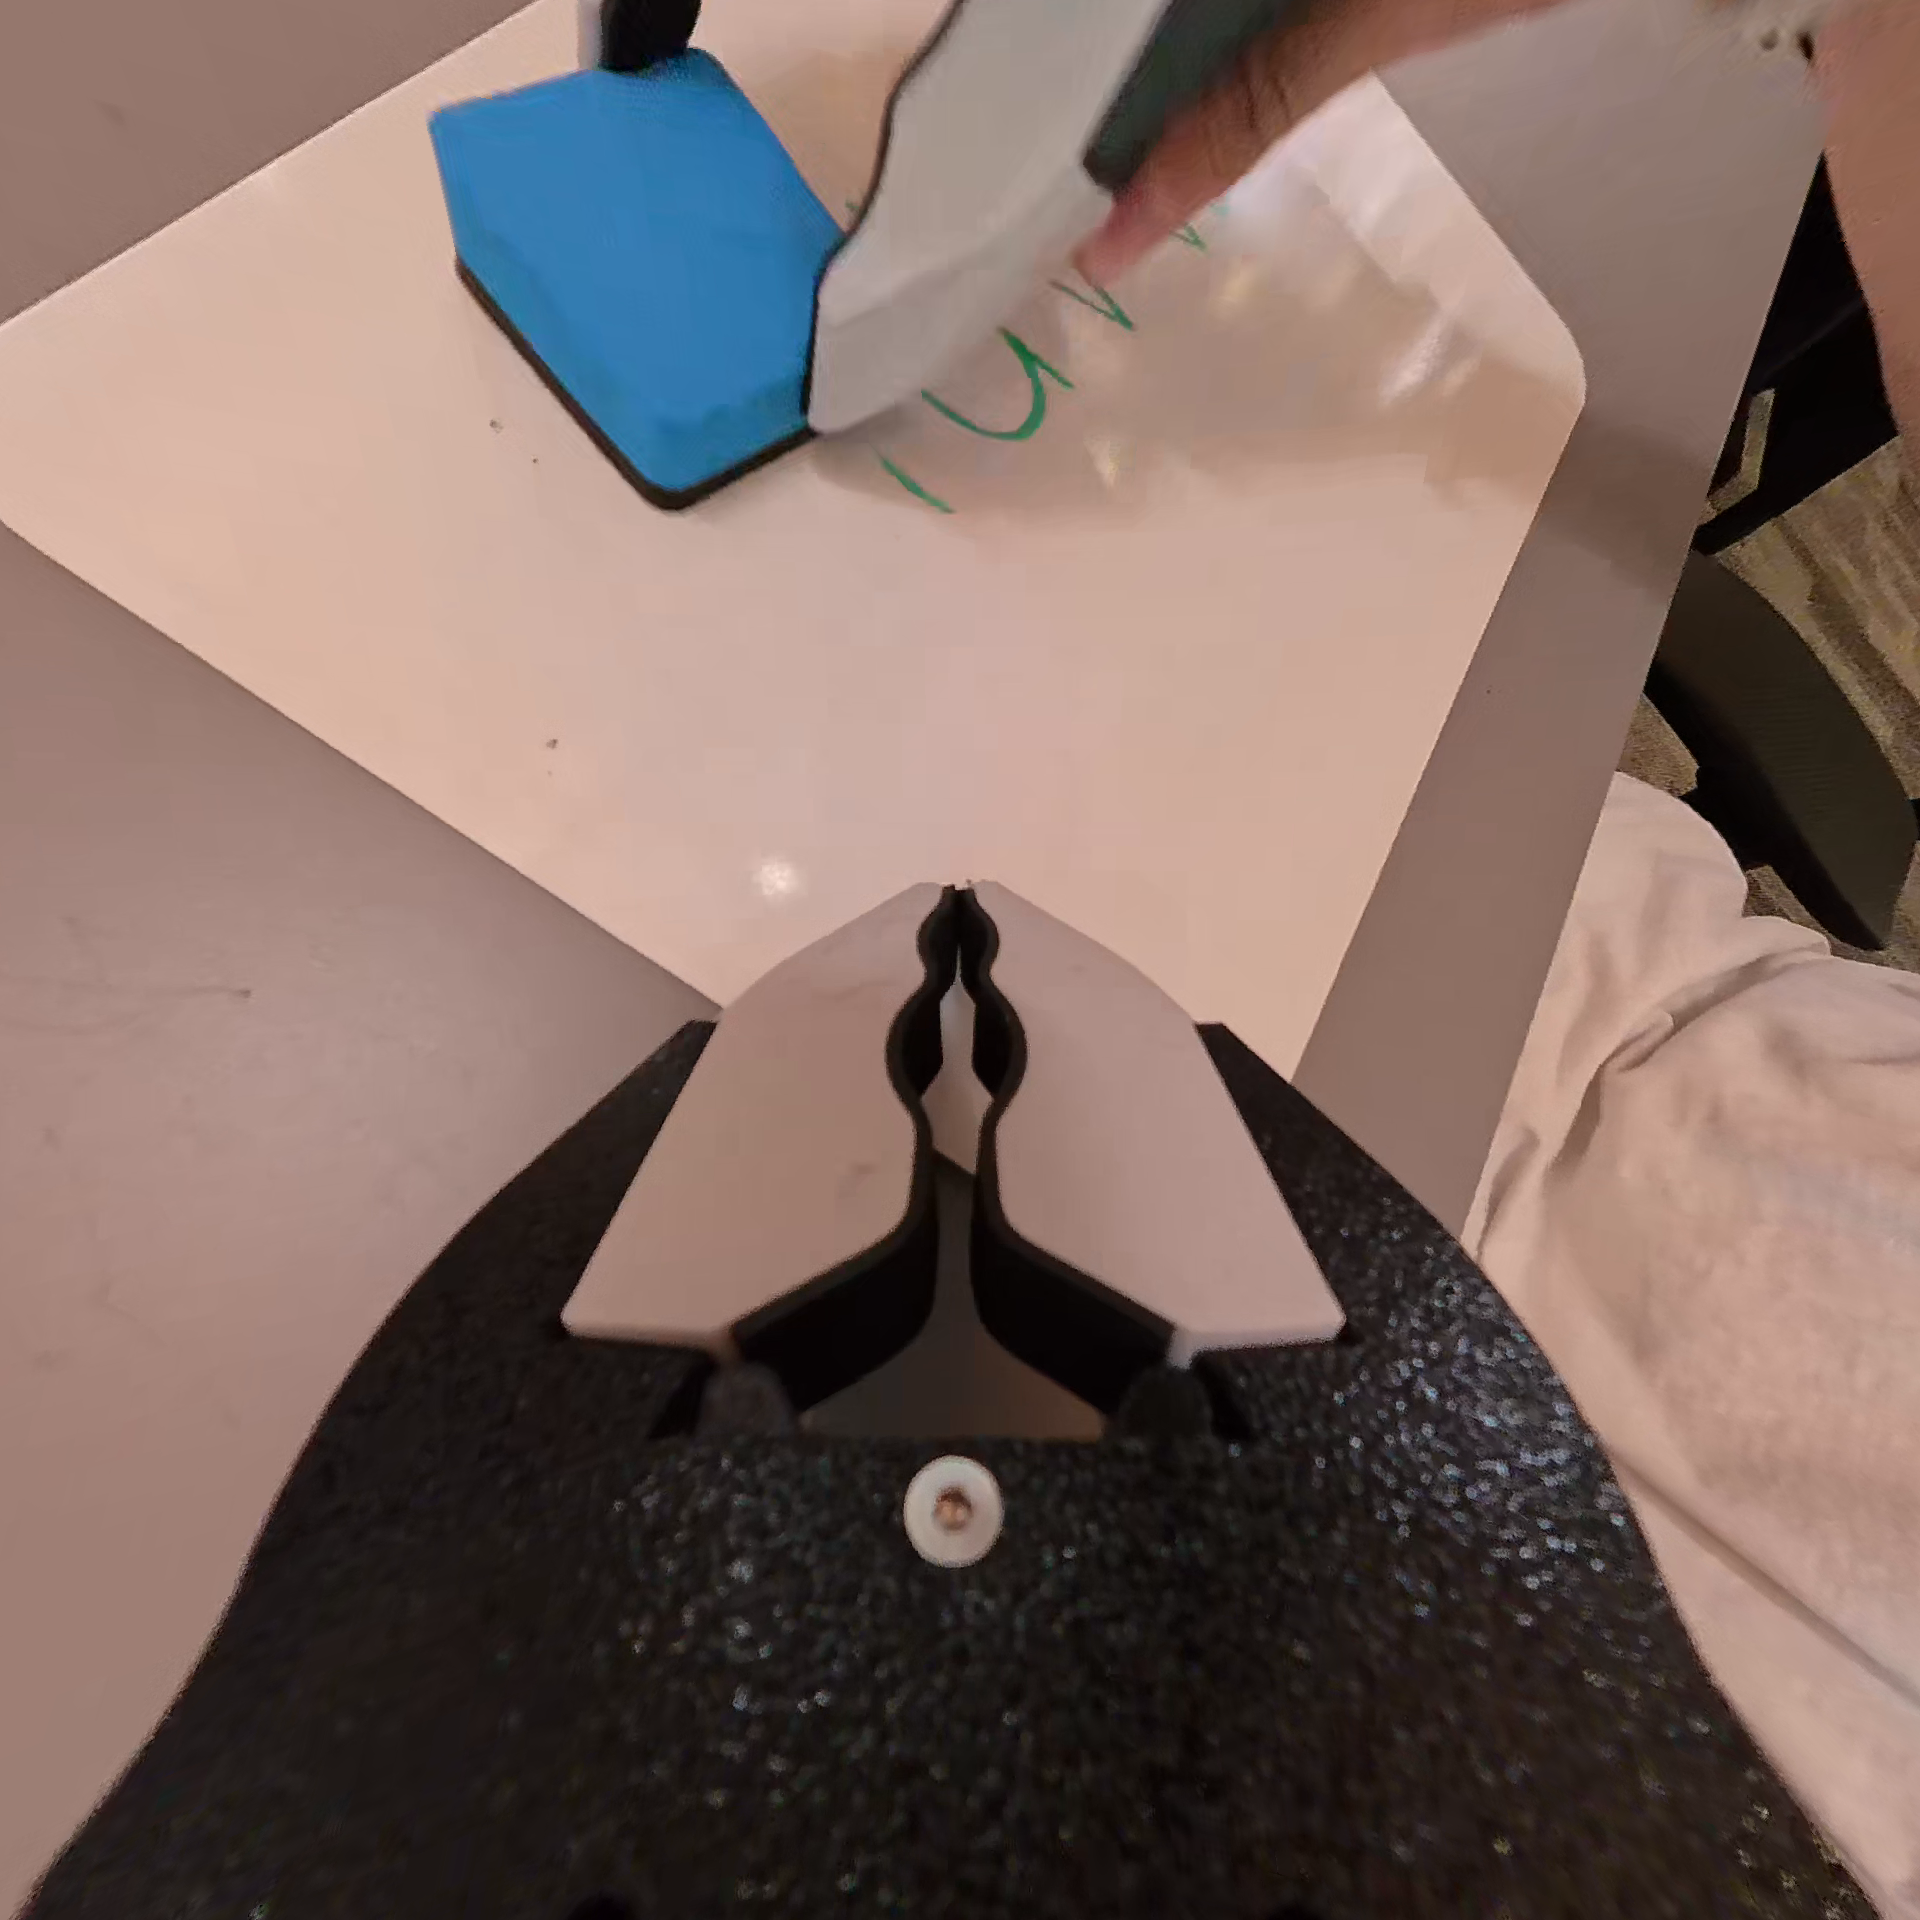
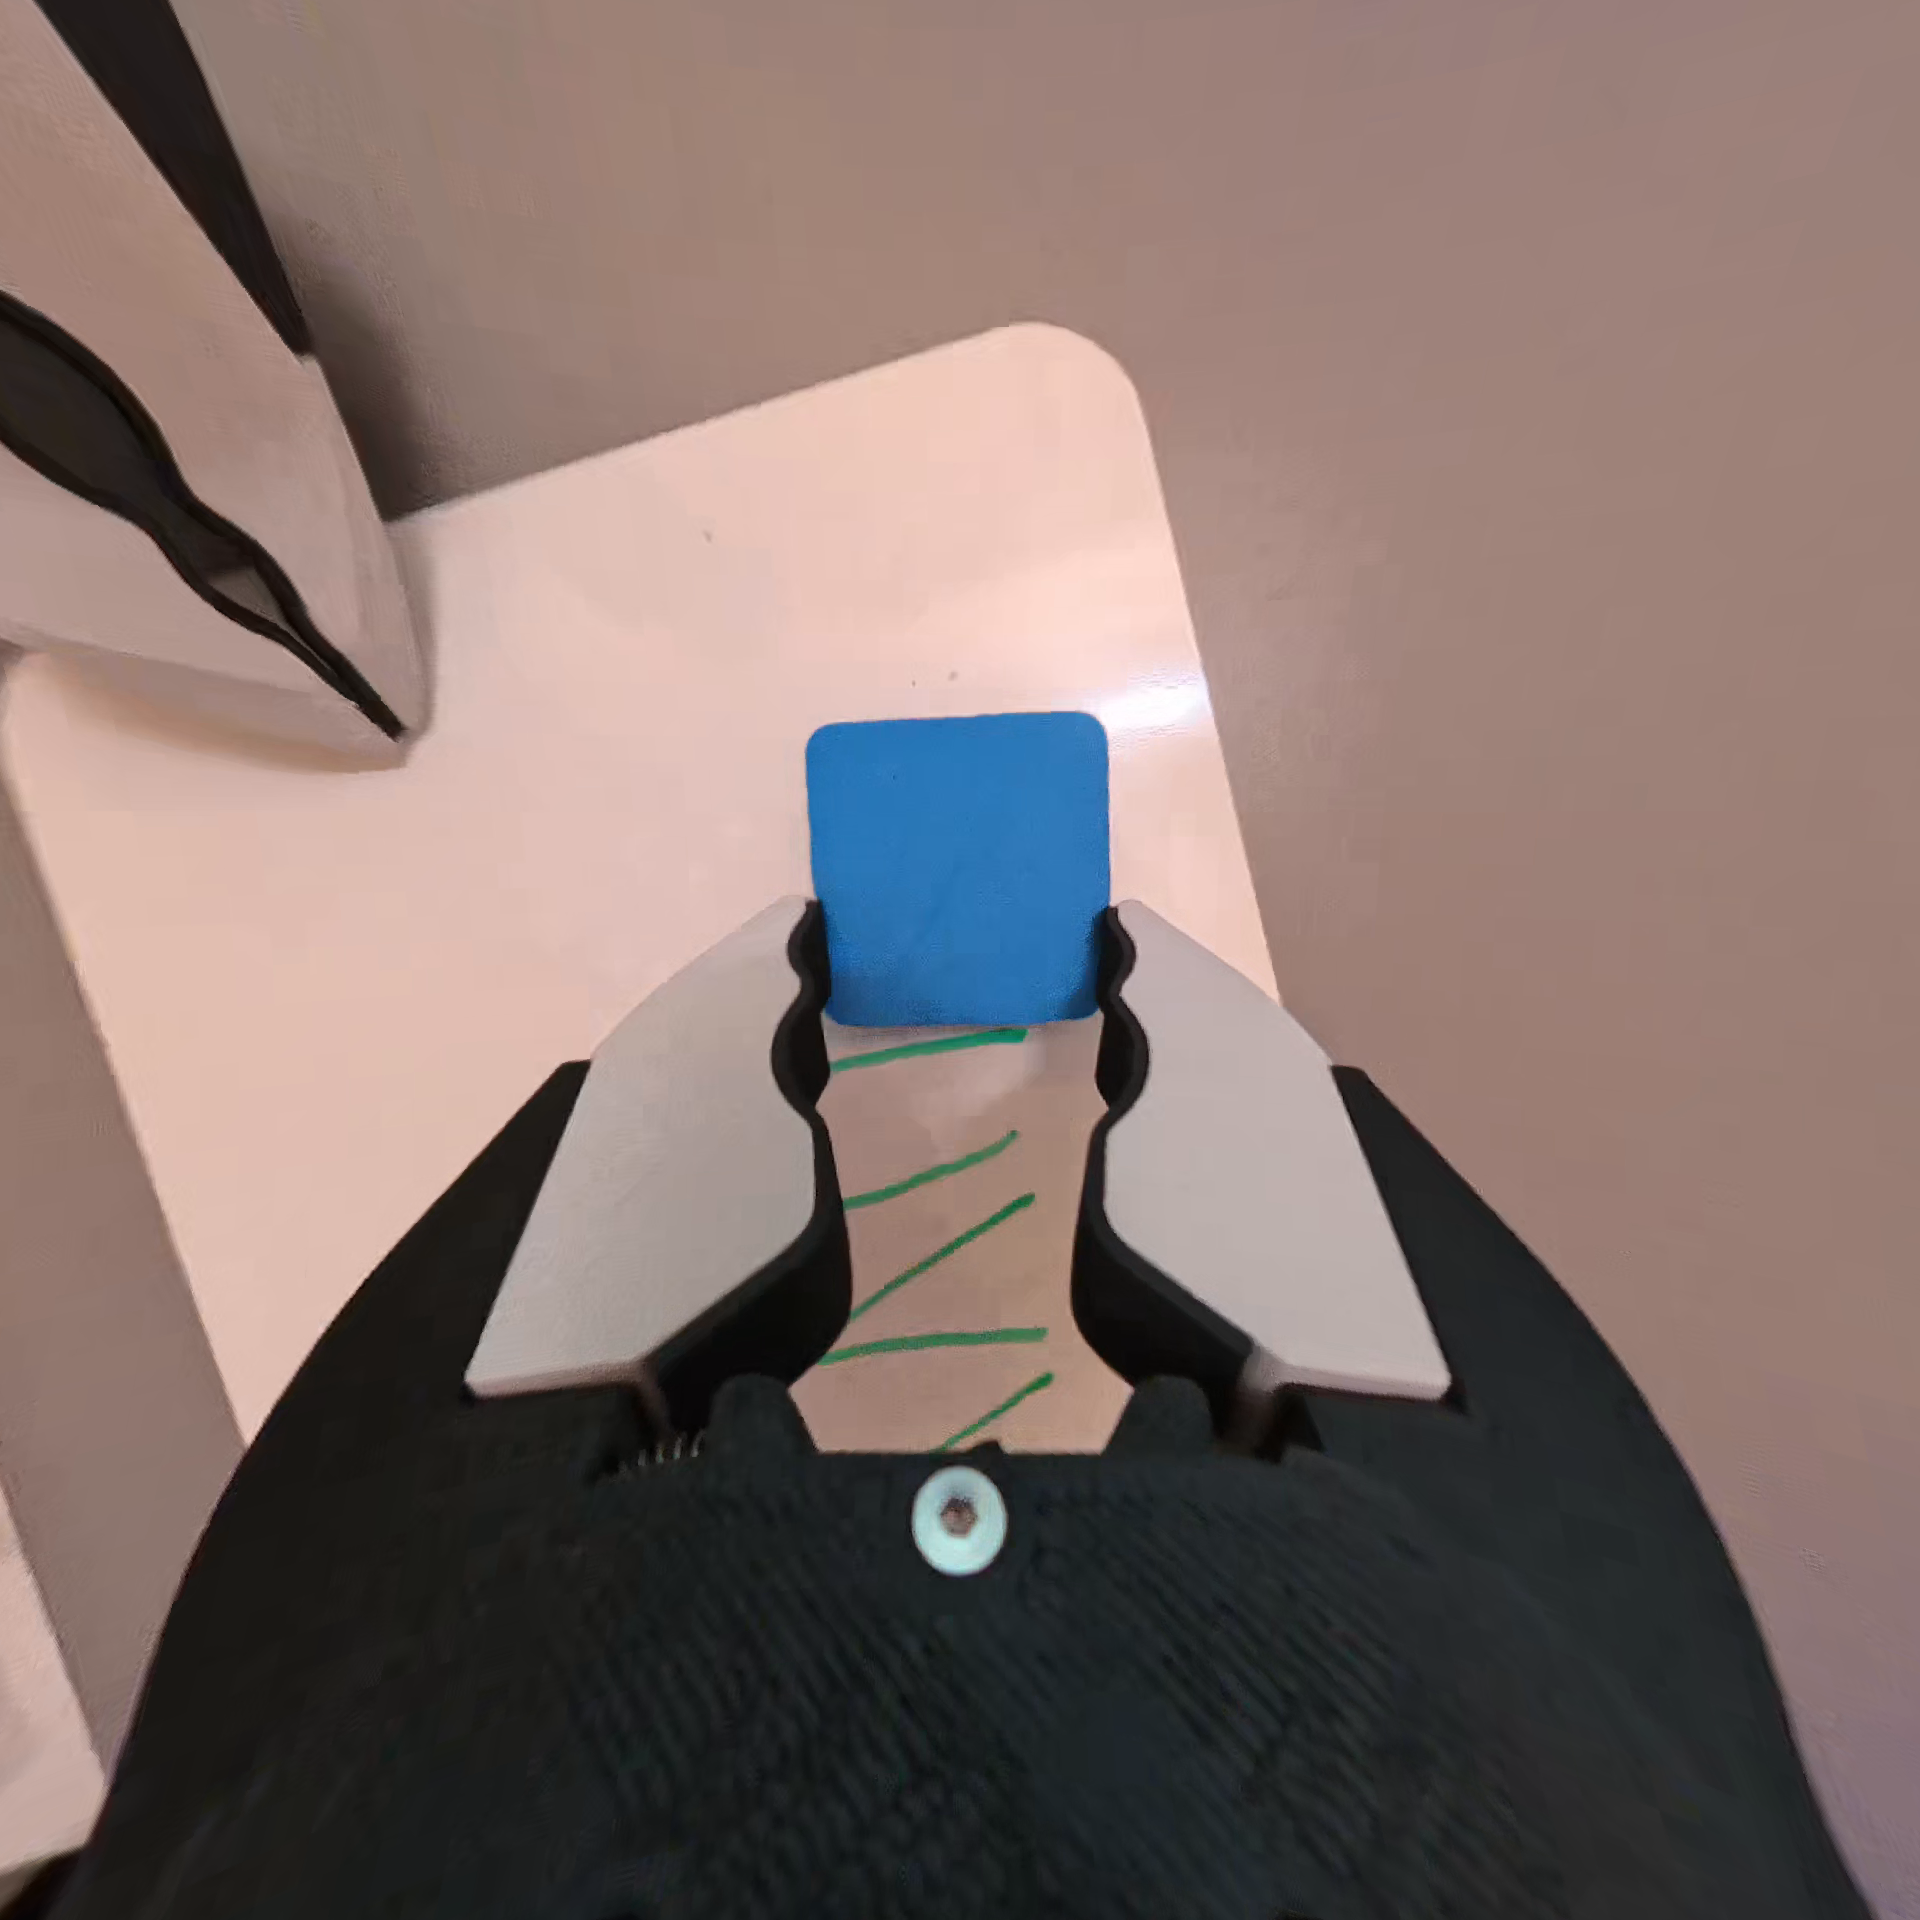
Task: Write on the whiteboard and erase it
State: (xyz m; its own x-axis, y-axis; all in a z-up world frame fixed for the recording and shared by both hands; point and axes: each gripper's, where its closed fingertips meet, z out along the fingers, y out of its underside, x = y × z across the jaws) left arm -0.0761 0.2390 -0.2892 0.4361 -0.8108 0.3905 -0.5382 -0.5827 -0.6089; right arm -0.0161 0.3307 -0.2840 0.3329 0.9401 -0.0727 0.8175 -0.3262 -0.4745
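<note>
A white whiteboard lies flat on a grey table, with green marker strokes on it. A blue eraser with a black felt base rests on the board beside the strokes. My right gripper is shut on the eraser, one finger on each side; more green strokes show between its fingers. One of its fingers hides part of the writing in the left wrist view. My left gripper is shut and empty, over the board's near corner. It also shows in the right wrist view.
The grey table surrounds the board on all sides. A person's hand holds the right gripper. White clothing and a dark chair lie beyond the table's right edge.
</note>
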